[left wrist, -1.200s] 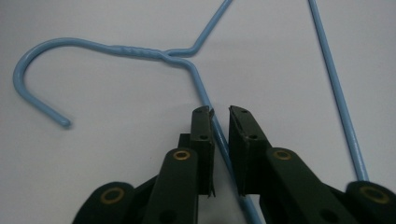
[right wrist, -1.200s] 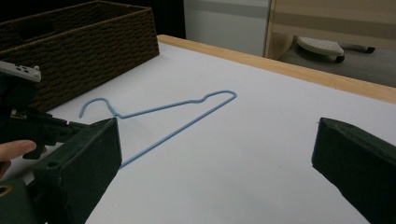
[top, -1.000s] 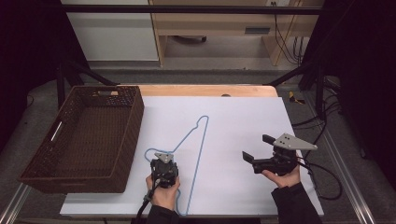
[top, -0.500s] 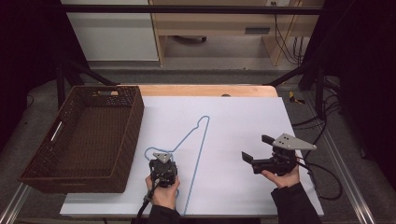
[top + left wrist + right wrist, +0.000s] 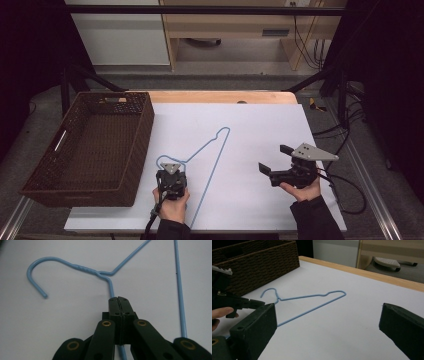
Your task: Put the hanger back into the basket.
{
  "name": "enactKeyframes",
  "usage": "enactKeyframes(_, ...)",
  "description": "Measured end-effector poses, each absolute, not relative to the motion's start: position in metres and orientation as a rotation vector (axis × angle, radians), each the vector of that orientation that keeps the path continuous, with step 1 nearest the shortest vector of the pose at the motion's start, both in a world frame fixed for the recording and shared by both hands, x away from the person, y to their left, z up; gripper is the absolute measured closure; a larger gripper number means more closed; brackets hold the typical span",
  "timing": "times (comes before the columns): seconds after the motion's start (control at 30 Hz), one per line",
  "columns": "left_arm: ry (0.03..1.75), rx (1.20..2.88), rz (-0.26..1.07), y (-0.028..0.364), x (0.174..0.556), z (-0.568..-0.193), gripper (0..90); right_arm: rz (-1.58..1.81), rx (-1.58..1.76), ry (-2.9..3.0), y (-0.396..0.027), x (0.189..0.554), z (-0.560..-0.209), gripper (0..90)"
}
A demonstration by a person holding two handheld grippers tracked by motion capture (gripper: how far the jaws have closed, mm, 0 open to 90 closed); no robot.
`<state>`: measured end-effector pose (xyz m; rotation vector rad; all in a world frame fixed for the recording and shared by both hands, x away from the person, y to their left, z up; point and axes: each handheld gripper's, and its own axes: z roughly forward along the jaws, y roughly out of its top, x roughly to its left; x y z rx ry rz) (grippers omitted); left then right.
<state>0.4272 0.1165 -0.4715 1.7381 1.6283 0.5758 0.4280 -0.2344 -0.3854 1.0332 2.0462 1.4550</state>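
A blue wire hanger (image 5: 212, 175) lies flat on the white table sheet, its hook (image 5: 37, 267) curling toward the basket. My left gripper (image 5: 170, 169) sits at the hanger's neck, and in the left gripper view (image 5: 119, 300) the jaws are pressed together with the blue wire running between them just below the twisted neck. My right gripper (image 5: 275, 159) is held off to the right, clear of the hanger (image 5: 312, 296), jaws wide apart (image 5: 327, 322) with nothing between them. From there the left gripper (image 5: 260, 303) shows at the hanger's hook end.
A dark brown wicker basket (image 5: 145, 125) stands at the left of the table, close to the hanger's hook, and appears in the right gripper view (image 5: 262, 257). White sheet (image 5: 260, 125) lies between the hanger and the right gripper. A wooden table edge (image 5: 220, 96) runs along the far side.
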Motion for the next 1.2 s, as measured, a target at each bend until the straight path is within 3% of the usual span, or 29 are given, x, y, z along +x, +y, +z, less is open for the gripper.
enactKeyframes(0.07,1.633,1.741,0.585,0.118,0.426,-0.471,90.0,1.453,1.033,2.045,-0.235,0.428,-0.385,2.0)
enactKeyframes(0.17,1.627,1.732,0.561,0.119,0.426,-0.471,78.6,1.457,1.035,2.044,-0.235,0.428,-0.385,2.0)
enactKeyframes(0.37,1.611,1.775,0.555,0.111,0.425,-0.478,73.2,1.458,1.038,2.042,-0.235,0.427,-0.384,2.0)
enactKeyframes(0.43,1.62,1.789,0.571,0.11,0.425,-0.478,74.2,1.46,1.038,2.04,-0.235,0.427,-0.384,1.9)
enactKeyframes(0.47,1.623,1.793,0.589,0.109,0.425,-0.478,80.3,1.46,1.039,2.04,-0.235,0.428,-0.384,2.0)
enactKeyframes(0.53,1.629,1.82,0.643,0.105,0.426,-0.479,83.6,1.461,1.037,2.04,-0.235,0.428,-0.385,2.0)
enactKeyframes(0.63,1.631,1.851,0.696,0.1,0.427,-0.478,85.5,1.459,1.035,2.043,-0.234,0.428,-0.385,2.0)
enactKeyframes(1.2,1.606,1.857,0.654,0.105,0.427,-0.476,87.4,1.454,1.032,2.067,-0.229,0.429,-0.387,2.0)
